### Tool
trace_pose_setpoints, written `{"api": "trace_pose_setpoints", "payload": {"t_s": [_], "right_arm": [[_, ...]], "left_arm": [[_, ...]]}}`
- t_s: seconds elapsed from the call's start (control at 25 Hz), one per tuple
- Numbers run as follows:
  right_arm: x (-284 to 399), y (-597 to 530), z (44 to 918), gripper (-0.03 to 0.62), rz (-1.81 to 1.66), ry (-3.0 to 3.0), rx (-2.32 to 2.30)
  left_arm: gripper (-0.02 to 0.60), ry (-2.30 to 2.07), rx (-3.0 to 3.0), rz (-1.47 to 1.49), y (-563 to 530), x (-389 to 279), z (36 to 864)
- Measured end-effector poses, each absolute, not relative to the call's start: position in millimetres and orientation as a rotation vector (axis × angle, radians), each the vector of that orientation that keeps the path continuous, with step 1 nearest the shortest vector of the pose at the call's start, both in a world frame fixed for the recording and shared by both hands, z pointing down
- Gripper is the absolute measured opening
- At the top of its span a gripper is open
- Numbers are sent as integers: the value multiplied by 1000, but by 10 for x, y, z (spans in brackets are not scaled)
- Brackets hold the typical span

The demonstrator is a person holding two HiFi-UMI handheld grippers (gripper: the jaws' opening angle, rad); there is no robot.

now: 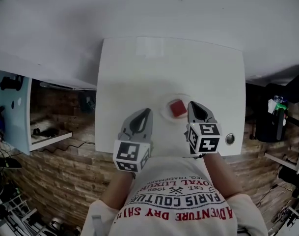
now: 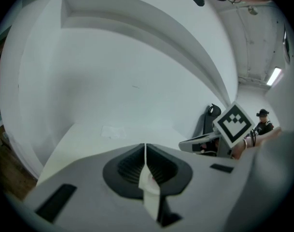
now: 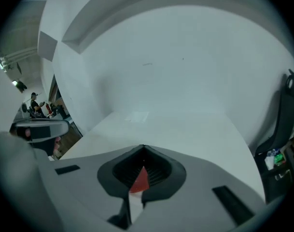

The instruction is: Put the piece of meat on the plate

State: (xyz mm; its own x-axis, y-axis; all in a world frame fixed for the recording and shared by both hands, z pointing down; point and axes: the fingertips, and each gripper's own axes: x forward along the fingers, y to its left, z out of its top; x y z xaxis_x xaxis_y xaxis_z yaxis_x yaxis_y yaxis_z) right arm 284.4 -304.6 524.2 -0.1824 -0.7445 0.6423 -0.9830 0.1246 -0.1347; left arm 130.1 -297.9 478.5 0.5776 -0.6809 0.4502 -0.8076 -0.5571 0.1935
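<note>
A red cube of meat [image 1: 177, 108] lies on a small white plate [image 1: 165, 112] near the front of the white table [image 1: 139, 73]. My right gripper [image 1: 193, 105] hovers just right of the plate, jaws shut with nothing held. In the right gripper view the jaws [image 3: 144, 148] meet at the tips, and a red sliver of the meat [image 3: 141, 179] shows below through the slit behind them. My left gripper [image 1: 145, 113] is left of the plate and also shut and empty; its tips [image 2: 145, 146] touch in the left gripper view.
A round metal grommet [image 1: 230, 139] sits at the table's front right corner. The table's far edge meets a white wall. Brick-pattern floor lies on both sides, with a shelf unit [image 1: 46, 132] at the left and a dark stand with a green bottle [image 1: 278, 105] at the right.
</note>
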Motion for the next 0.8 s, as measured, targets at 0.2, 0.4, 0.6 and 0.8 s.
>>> {"api": "trace_pose_setpoints", "payload": {"t_s": [0.2,0.4,0.6,0.8], "right_arm": [[2866,-2977,4627,12,544,-2114,1787],[2897,-2895,4187,12,283,-2125,1857],[2929,-2817,4002,12,331,-2166,1924],[2958,-2736,3866,12,277,-2156,1948]], "left_arm": [[14,-1194,2527,405,-3024,1394,4430],[14,-1168,2636,362,-3038,1499,4088],[14,-1175,2719,345,-3003,1536,3877],[14,-1180,2765,310,-2957,1587,3738]]}}
